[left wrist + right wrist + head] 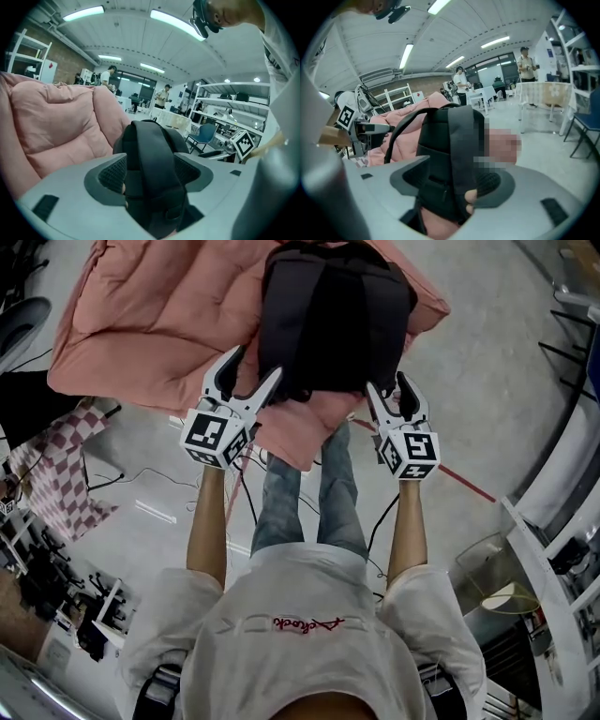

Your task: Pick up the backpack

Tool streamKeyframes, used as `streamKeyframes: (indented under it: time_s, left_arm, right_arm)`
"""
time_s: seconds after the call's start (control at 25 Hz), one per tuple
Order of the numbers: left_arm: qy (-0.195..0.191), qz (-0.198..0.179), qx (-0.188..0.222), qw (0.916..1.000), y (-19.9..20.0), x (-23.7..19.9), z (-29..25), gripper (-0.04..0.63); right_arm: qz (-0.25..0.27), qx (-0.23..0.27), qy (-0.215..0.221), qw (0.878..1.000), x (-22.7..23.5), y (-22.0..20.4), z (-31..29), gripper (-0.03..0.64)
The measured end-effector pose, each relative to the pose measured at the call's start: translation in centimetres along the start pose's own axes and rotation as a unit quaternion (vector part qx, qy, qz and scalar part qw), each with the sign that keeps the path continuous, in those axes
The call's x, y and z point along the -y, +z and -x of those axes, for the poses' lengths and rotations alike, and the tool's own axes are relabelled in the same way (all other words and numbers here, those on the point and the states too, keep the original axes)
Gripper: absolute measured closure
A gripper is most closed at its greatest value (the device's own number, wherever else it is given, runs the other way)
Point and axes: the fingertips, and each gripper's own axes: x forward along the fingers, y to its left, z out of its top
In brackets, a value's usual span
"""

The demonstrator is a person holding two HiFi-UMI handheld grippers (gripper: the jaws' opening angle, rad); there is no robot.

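The black backpack (333,320) lies on the pink quilt (141,324), at the far side. The left gripper (255,364) and right gripper (388,383) stand spread, each around a shoulder strap (152,159). The grasp looks to be in hand, and next both should close firmly before lifting.

legible text: none | person's white shirt (234,652): red script logo (307,624) on the back, letters too small to read

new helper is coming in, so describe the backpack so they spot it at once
Look for the big pink quilted blanket spread on the grey floor. Lying on it is a black fabric backpack, padded shoulder straps facing up, the only dark thing on the pink.
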Motion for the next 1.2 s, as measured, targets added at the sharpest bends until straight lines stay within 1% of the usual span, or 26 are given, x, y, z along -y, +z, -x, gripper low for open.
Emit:
streamKeyframes:
  time_s: [0.12, 0.2, 0.32, 0.4, 0.52, 0.64, 0.76, 0.84, 0.96, 1.04, 1.12, 1.2]
  left_arm:
    - [-0.026, -0.003, 0.005, 0.9996, 1.7, -0.1, -1.9, 0.299]
    - [-0.035, -0.012, 0.008, 0.9993, 2.8, -0.1, -3.2, 0.299]
    - [-0.042, -0.016, 0.011, 0.9989, 4.3, -0.3, -5.2, 0.299]
    - [-0.047, -0.013, 0.01, 0.9988, 5.0, -0.6, -6.6, 0.299]
    - [-0.05, -0.02, 0.004, 0.9986, 5.9, -0.8, -8.2, 0.299]
    - [-0.047, -0.02, 0.01, 0.9986, 6.9, -0.8, -8.8, 0.299]
    - [-0.052, -0.011, 0.0, 0.9986, 7.1, -1.2, -9.5, 0.299]
    - [-0.057, -0.008, -0.009, 0.9983, 6.7, -1.3, -10.1, 0.299]
    - [-0.056, 0.0, -0.01, 0.9984, 6.1, -1.2, -10.3, 0.301]
    - [-0.06, 0.002, -0.012, 0.9981, 5.9, -0.7, -10.3, 0.302]
    - [-0.07, -0.005, -0.022, 0.9973, 5.8, 0.2, -10.2, 0.308]
    - [-0.082, -0.006, -0.035, 0.996, 5.2, 0.9, -10.2, 0.308]
  right_arm:
    - [0.011, 0.007, -0.004, 1.0, 1.8, 1.4, -1.6, 0.337]
    - [0.024, 0.009, -0.003, 1.0, 2.5, 2.3, -2.7, 0.337]
    - [0.04, 0.018, -0.002, 0.999, 3.0, 4.2, -4.2, 0.337]
    - [0.045, 0.028, -0.003, 0.999, 3.3, 5.6, -5.2, 0.337]
    - [0.051, 0.042, -0.008, 0.998, 3.6, 7.6, -6.4, 0.337]
    - [0.073, 0.035, -0.003, 0.997, 3.8, 8.6, -7.3, 0.336]
    - [0.091, 0.022, 0.014, 0.996, 3.8, 8.8, -8.0, 0.336]
    - [0.083, 0.018, 0.025, 0.996, 4.0, 8.6, -8.2, 0.336]
    - [0.065, 0.015, 0.042, 0.997, 3.8, 8.3, -8.6, 0.337]
    - [0.073, 0.009, 0.063, 0.995, 3.0, 8.0, -8.7, 0.351]
    - [0.085, 0.001, 0.088, 0.993, 2.0, 7.7, -8.5, 0.351]
    - [0.072, -0.001, 0.12, 0.99, 1.4, 7.8, -8.0, 0.366]
